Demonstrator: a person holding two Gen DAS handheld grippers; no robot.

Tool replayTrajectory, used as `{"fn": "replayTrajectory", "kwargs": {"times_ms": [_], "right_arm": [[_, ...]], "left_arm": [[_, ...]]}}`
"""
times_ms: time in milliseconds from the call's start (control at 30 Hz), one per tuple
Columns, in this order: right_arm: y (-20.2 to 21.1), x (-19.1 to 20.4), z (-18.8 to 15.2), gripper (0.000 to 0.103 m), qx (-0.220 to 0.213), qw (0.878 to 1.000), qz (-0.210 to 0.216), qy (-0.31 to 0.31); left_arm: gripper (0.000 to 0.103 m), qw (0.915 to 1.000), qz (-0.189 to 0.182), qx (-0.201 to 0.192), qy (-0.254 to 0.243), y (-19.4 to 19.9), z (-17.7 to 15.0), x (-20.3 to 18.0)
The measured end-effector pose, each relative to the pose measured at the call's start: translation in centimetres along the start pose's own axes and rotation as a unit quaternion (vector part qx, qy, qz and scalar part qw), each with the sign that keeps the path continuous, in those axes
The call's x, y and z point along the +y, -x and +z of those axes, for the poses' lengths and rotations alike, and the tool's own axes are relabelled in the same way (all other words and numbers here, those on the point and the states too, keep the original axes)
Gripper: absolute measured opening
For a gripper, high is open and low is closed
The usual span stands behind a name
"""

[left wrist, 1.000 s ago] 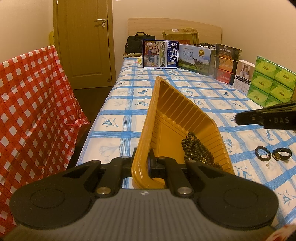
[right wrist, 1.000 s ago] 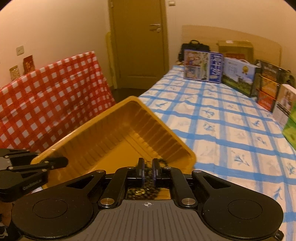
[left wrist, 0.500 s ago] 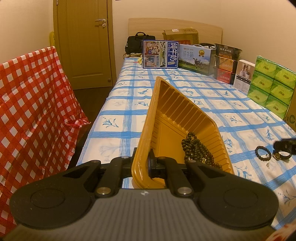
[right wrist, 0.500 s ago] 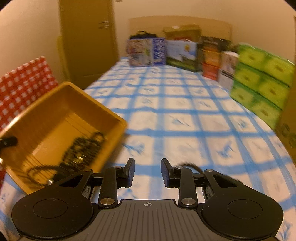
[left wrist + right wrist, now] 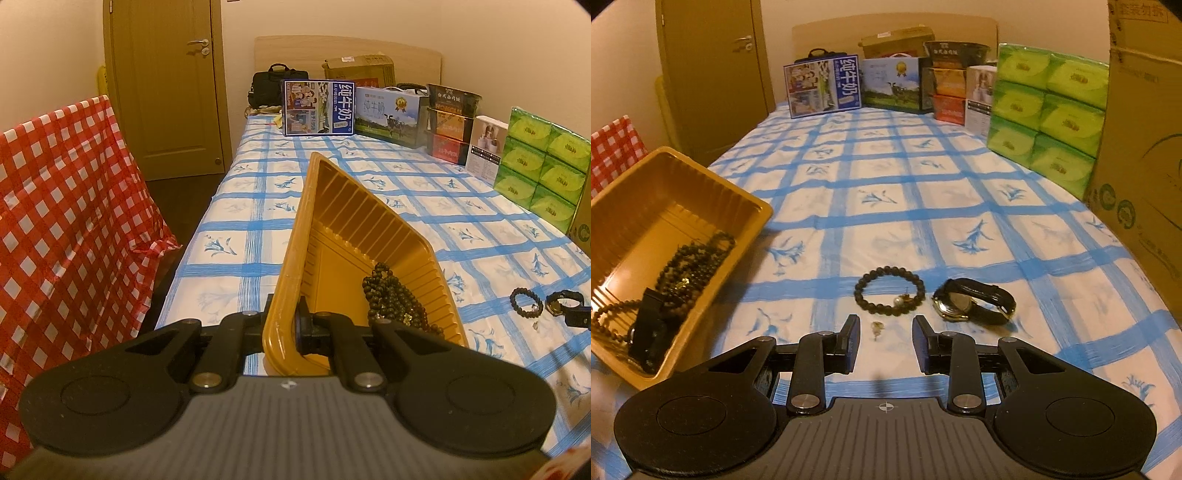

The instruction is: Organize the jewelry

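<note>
Your right gripper (image 5: 885, 341) has swung away from the ribbed yellow plastic tray (image 5: 701, 177), where a second ago it was pinching the long string of dark wooden beads (image 5: 690, 266), and it now points down at the blue-and-white checked tablecloth (image 5: 905, 206). Its jaws have just been opening and stand partly apart with nothing gripped. Between the fingers, on the cloth, lies a tiny gold-coloured trinket (image 5: 876, 326), too small to identify. Just beyond the fingertips sits a dark beaded bracelet (image 5: 889, 295) with a pale charm, and just to its right a black-strapped wristwatch with a gold case (image 5: 973, 302), lying on its side.

Your left gripper (image 5: 297, 325) has not moved: its jaws are clamped on the near wall of the tray (image 5: 291, 258), which is tipped up on one side. The beads (image 5: 395, 299) lie heaped against the lower right wall inside it. From that side you can see the bracelet (image 5: 526, 302) and the watch (image 5: 561, 302) on the cloth (image 5: 240, 206) to the right, with one black fingertip (image 5: 578, 317) of your right gripper just beside the watch.

Milk cartons (image 5: 823, 86) and green tissue packs (image 5: 1049, 107) line the far end and right edge of the table.
</note>
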State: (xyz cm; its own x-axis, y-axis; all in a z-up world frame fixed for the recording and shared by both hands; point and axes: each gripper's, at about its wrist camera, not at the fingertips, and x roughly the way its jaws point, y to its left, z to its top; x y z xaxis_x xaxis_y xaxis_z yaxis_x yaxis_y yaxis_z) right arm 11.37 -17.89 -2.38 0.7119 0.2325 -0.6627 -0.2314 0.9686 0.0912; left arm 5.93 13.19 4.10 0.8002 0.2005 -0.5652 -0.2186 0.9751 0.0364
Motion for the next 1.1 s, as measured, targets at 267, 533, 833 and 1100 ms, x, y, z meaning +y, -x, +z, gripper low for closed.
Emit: {"fn": "replayTrajectory", "kwargs": {"times_ms": [267,533,833,1100], "right_arm": [[-1.3,-0.1,-0.2,0.032,0.005,1.0,-0.006,0.006],[-3.3,-0.1,0.0,0.032,0.012,1.0,-0.01,0.024],[-5.9,1.1,-0.5,0.031,0.028,0.998,-0.006,0.06],[-7.2,1.4,-0.7,0.019,0.032,0.997,-0.004,0.064]], "left_arm": [[0.007,1.0,0.0,-0.001,-0.001,0.0,0.1,0.0],[0.007,1.0,0.0,0.0,-0.002,0.0,0.2,-0.1],[0.007,1.0,0.001,0.0,-0.002,0.0,0.2,-0.1],[0.007,1.0,0.001,0.0,-0.002,0.0,0.2,-0.1]]}}
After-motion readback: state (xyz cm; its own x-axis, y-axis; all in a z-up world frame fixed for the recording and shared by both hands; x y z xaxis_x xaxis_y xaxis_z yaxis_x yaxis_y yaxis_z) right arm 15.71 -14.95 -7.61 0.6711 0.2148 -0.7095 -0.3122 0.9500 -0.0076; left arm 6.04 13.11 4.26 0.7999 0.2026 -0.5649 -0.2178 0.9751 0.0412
